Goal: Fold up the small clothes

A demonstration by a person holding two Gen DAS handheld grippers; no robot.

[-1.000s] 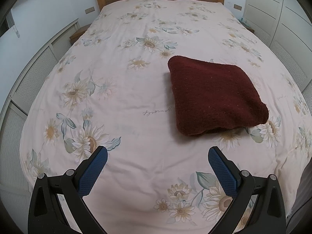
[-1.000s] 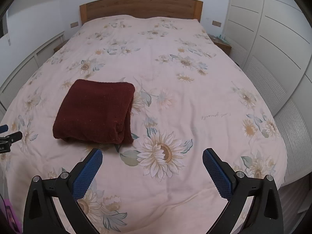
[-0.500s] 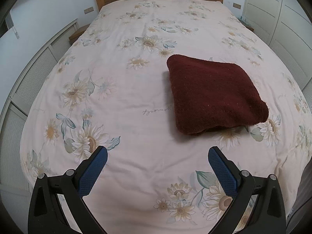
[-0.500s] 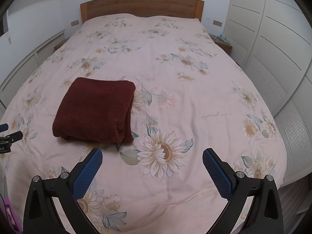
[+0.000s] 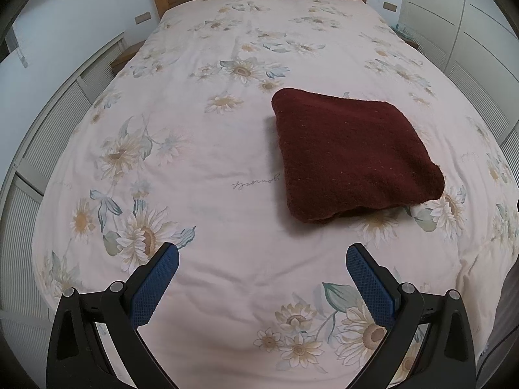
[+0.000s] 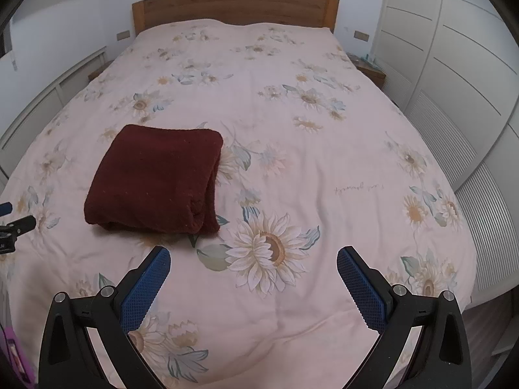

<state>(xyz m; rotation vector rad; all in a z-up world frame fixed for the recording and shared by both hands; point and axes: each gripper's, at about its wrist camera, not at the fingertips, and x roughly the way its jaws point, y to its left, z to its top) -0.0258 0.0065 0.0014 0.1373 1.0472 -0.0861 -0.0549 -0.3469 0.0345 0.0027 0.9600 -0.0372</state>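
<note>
Fingers [image 5: 366, 278] spread on both grippers, folded maroon cloth [image 5: 350, 155] lying well ahead.

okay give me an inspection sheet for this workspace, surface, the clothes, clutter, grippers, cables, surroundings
Surface: bed with a pale sunflower-print duvet, smooth apart from mild creases.
Job's things: one dark red fleecy garment, folded into a thick square, lying flat on the duvet.
Clutter: nothing seen on the bed.
Grippers: left gripper and right gripper both open, empty, apart from the garment.
Cables: nothing seen.
Surroundings: wooden headboard, white wardrobe doors on the right, white louvred panels on the left, bedside table.
</note>
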